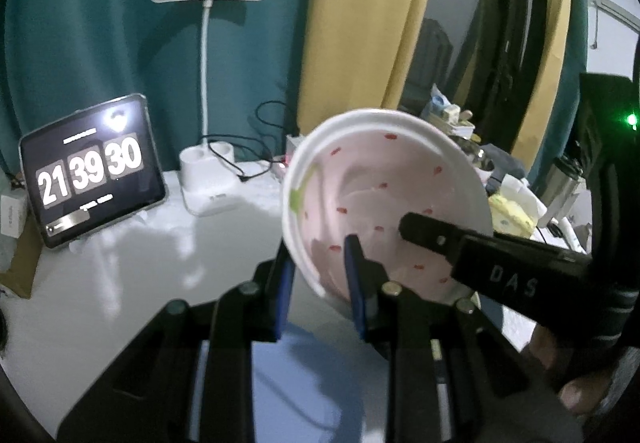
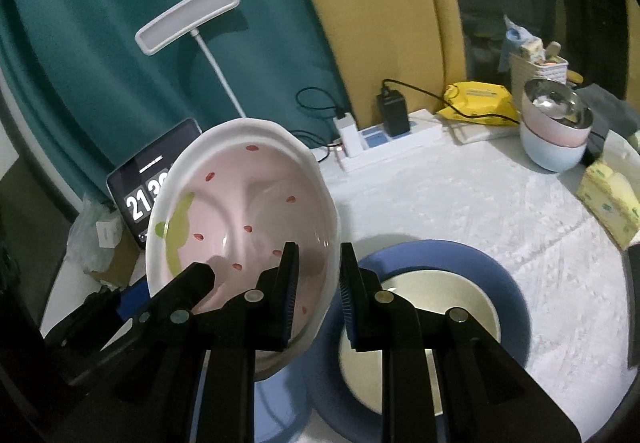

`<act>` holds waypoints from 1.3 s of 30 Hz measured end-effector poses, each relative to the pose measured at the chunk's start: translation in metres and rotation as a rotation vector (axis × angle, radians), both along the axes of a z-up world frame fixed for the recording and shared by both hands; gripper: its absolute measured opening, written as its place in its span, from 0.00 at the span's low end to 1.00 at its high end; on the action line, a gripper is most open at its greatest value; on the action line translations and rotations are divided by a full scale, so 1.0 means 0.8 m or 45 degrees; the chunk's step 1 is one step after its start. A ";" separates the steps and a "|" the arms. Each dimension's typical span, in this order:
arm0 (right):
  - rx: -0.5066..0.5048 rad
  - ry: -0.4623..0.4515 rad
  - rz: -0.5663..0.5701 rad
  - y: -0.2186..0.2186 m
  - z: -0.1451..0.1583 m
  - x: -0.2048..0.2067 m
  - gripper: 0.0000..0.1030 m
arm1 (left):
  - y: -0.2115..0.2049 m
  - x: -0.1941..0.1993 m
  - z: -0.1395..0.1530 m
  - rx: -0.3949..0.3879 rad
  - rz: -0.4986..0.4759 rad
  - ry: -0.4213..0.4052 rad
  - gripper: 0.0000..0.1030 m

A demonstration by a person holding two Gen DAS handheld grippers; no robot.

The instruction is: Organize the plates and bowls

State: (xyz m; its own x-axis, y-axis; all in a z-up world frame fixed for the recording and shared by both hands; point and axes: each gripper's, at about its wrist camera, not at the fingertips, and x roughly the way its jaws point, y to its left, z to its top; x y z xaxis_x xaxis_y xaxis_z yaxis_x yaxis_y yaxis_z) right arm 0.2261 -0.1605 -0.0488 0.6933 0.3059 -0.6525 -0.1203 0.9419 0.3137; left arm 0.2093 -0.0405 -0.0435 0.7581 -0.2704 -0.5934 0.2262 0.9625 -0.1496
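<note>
A pink bowl (image 1: 384, 203) with red specks, a green leaf mark and a white rim hangs tilted above the white table. My left gripper (image 1: 320, 255) is shut on its near rim, one pad inside and one outside. My right gripper (image 2: 319, 249) is shut on the opposite rim of the pink bowl (image 2: 240, 211). One of its fingers (image 1: 440, 243) reaches into the bowl from the right. Below the bowl lies a blue plate (image 2: 508, 291) with a pale centre. A pink steel-lined bowl stacked in a light blue one (image 2: 554, 135) stands at the far right.
A tablet (image 1: 92, 175) showing a clock leans at the back left beside a white desk lamp (image 1: 208, 179). A power strip (image 2: 384, 139) with chargers, a yellow pack (image 2: 480, 99), a tissue box (image 2: 612, 203) and a basket of small items (image 2: 536, 67) line the back and right.
</note>
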 end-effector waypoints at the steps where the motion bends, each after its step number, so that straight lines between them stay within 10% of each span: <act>1: 0.001 0.001 -0.005 -0.005 -0.001 -0.001 0.21 | -0.005 0.000 -0.001 0.004 -0.005 0.003 0.24; 39: 0.034 0.128 -0.112 -0.117 -0.067 -0.030 0.21 | -0.115 -0.013 -0.060 0.119 -0.134 0.161 0.24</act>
State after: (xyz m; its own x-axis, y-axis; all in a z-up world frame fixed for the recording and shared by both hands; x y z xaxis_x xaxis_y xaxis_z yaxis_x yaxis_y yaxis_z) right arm 0.2021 -0.2542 -0.1025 0.6498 0.2649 -0.7124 -0.0044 0.9386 0.3450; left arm 0.1991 -0.1324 -0.0911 0.6464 -0.2835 -0.7084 0.3116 0.9455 -0.0940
